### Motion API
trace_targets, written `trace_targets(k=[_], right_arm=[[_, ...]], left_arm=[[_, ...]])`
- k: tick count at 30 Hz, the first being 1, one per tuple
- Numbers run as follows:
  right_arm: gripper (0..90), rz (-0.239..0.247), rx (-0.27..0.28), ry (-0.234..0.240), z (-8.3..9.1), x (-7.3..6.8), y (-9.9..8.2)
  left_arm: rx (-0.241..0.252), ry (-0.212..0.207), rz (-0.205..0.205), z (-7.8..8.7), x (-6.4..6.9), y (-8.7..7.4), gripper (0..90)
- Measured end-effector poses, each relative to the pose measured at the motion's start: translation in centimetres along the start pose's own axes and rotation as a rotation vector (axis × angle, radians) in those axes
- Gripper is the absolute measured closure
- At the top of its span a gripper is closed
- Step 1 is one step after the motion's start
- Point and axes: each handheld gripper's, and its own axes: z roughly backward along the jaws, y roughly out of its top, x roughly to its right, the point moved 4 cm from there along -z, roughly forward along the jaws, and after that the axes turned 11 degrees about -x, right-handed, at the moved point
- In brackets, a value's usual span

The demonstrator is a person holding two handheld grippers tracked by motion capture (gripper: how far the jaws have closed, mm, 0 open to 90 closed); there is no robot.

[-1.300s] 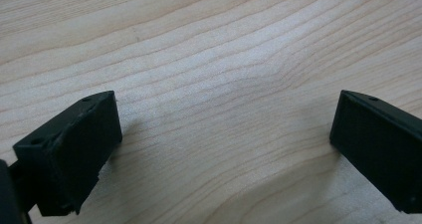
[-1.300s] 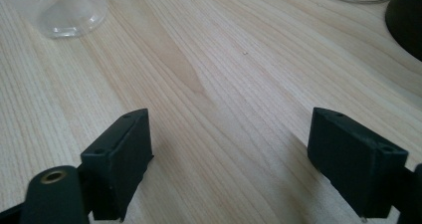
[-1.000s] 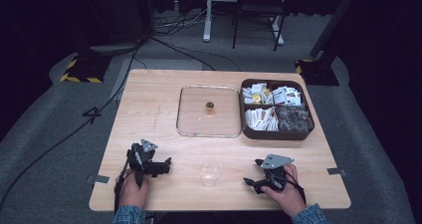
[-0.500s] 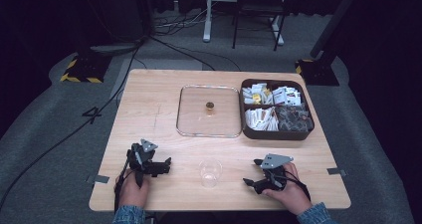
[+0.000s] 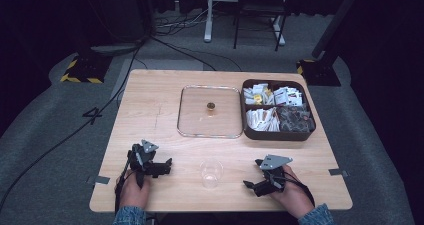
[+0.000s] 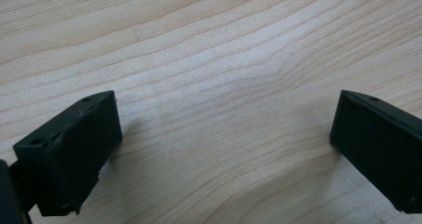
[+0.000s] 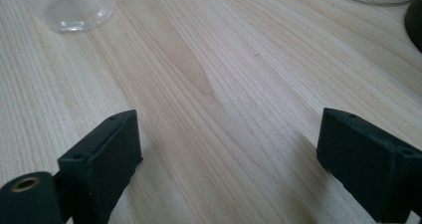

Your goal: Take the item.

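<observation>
Nothing looks started: left gripper (image 5: 162,166) and right gripper (image 5: 251,185) rest wide apart, empty; cup (image 5: 211,173) between; box (image 5: 277,110) at two o'clock, seemingly untouched.

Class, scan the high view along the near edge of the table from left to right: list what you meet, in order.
Left claw → clear plastic cup → right claw.
</observation>
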Motion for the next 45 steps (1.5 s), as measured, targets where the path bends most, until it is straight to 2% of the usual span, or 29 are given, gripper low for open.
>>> trace_targets(k=[7, 9, 10, 11, 13, 15, 16, 17, 18, 20, 24, 26, 27, 31, 32, 34, 35, 36, 38, 40, 41, 43, 45], right_arm=[[10.4, 0.005, 0.004, 0.016, 0.0, 0.0, 0.0], [13.3, 0.008, 0.015, 0.059, 0.1, -0.1, 0.0], [17.2, -0.021, 0.037, 0.089, 0.2, -0.1, 0.1], [15.9, -0.050, 0.073, 0.111, 0.4, -0.1, 0.3], [15.3, -0.013, 0.096, 0.064, 0.9, 0.0, 0.7], [15.3, -0.001, 0.125, 0.048, 1.7, 0.0, 1.2], [15.3, -0.005, 0.148, 0.044, 2.3, 0.1, 1.5], [15.3, -0.005, 0.148, 0.044, 2.3, 0.1, 1.5], [15.1, 0.000, 0.173, 0.027, 3.4, 0.2, 2.0], [15.1, -0.001, 0.192, 0.023, 4.4, 0.4, 2.3], [15.5, -0.018, 0.209, 0.022, 6.3, 0.9, 2.6], [15.6, -0.022, 0.211, 0.017, 6.6, 1.0, 2.6], [15.7, -0.024, 0.228, 0.010, 7.5, 1.3, 2.7], [15.7, -0.035, 0.265, 0.008, 8.5, 1.7, 3.0], [16.2, -0.047, 0.290, 0.007, 9.2, 1.9, 3.1], [21.2, -0.057, 0.302, 0.015, 9.4, 2.0, 3.2], [23.5, -0.080, 0.305, 0.021, 9.5, 2.0, 3.2], [19.7, -0.086, 0.317, 0.037, 9.5, 1.9, 3.3], [16.0, -0.063, 0.327, 0.028, 9.5, 2.0, 3.5], [15.2, -0.060, 0.324, 0.036, 9.6, 2.0, 3.5], [15.5, -0.047, 0.307, 0.069, 9.7, 2.2, 3.5], [15.6, -0.041, 0.297, 0.062, 9.8, 2.6, 3.7], [15.6, -0.072, 0.277, 0.081, 10.0, 2.9, 3.9]], left_arm=[[0.000, 0.000, 0.000, 0.0, 0.0, 0.0, 0.2], [0.000, 0.000, 0.000, 0.0, 0.0, 0.0, 0.2], [0.001, 0.000, 0.000, 0.0, 0.0, 0.0, 0.2], [0.001, 0.000, 0.000, 0.0, 0.0, 0.0, 0.2], [0.001, 0.000, 0.001, 0.0, 0.0, 0.0, 0.2], [0.001, 0.000, 0.000, 0.0, 0.0, 0.0, 0.2], [0.000, 0.000, 0.001, 0.0, 0.0, 0.0, 0.2], [0.000, 0.000, 0.001, 0.0, 0.0, 0.0, 0.2], [0.001, 0.000, 0.001, 0.0, 0.0, 0.0, 0.2], [0.001, 0.000, 0.000, 0.0, 0.0, 0.0, 0.2], [0.001, 0.000, 0.001, 0.0, 0.0, 0.0, 0.2], [0.000, 0.000, 0.000, 0.0, 0.0, 0.0, 0.2], [0.000, 0.000, 0.000, 0.0, 0.0, 0.0, 0.2], [0.000, 0.000, 0.001, 0.0, 0.0, 0.0, 0.2], [0.000, 0.000, 0.001, 0.0, 0.0, 0.0, 0.2], [0.001, 0.000, 0.001, 0.0, 0.0, 0.0, 0.2], [0.001, 0.000, 0.001, 0.0, 0.0, 0.0, 0.2], [0.001, -0.001, 0.001, 0.0, 0.0, 0.0, 0.2], [0.001, 0.000, 0.000, 0.0, 0.0, 0.0, 0.2], [0.001, -0.001, 0.000, 0.0, 0.0, 0.0, 0.2], [0.000, 0.000, 0.000, 0.0, 0.0, 0.0, 0.1], [0.002, 0.000, 0.004, 0.0, 0.0, 0.1, 0.0], [0.002, 0.001, 0.002, 0.0, 0.0, 0.1, 0.0]])
